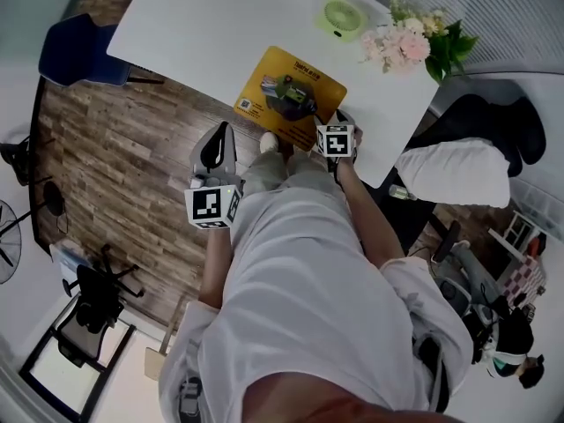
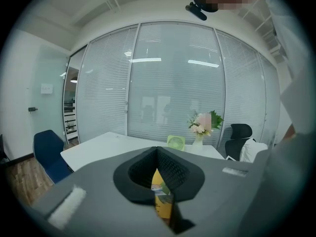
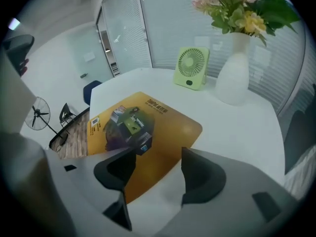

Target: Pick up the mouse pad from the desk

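Observation:
The yellow mouse pad (image 1: 289, 95) with a printed picture lies on the white desk (image 1: 220, 25), its near corner hanging over the desk's edge. My right gripper (image 1: 340, 118) hovers at the pad's near right corner. In the right gripper view its jaws (image 3: 156, 155) stand open, with the pad (image 3: 148, 127) under and between them, untouched. My left gripper (image 1: 218, 135) hangs over the wooden floor, left of the pad and short of the desk. Its jaws (image 2: 157, 152) are shut with nothing held; a sliver of the pad (image 2: 161, 191) shows past them.
A green desk fan (image 1: 341, 16) and a white vase of flowers (image 1: 414, 40) stand at the desk's far side. A blue chair (image 1: 75, 53) is at the left, a black chair with a white cushion (image 1: 463, 170) at the right. The person's legs stand against the desk edge.

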Action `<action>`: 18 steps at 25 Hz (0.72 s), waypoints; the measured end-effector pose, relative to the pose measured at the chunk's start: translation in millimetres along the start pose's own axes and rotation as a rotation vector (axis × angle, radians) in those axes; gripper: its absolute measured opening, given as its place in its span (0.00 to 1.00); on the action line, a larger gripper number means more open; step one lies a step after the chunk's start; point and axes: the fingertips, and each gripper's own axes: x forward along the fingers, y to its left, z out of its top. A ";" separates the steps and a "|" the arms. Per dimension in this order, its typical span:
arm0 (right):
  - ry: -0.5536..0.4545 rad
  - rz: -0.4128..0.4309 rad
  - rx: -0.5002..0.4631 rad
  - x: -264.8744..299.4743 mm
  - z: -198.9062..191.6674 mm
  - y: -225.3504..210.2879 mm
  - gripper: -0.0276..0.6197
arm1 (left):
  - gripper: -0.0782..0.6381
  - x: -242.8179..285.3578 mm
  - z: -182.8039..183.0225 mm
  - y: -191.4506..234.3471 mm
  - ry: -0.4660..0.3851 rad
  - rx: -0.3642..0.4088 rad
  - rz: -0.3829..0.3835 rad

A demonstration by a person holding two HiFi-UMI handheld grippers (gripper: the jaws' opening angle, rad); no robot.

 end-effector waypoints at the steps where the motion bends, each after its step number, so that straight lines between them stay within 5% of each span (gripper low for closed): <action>1: 0.008 -0.008 0.022 3.4 -1.1 -1.8 0.50 | 0.10 1.8 -0.4 3.2 0.003 -0.002 -0.001; 5: 0.048 -0.037 0.117 16.7 -5.9 -10.8 0.54 | 0.10 11.2 -2.0 17.3 0.018 -0.004 -0.004; 7: 0.054 -0.072 0.153 18.4 -7.6 -17.3 0.47 | 0.10 14.5 -1.7 21.4 0.021 -0.005 -0.013; 18: -0.014 -0.117 0.133 15.9 -8.0 -13.0 0.32 | 0.10 28.3 -2.8 33.0 0.033 -0.005 -0.056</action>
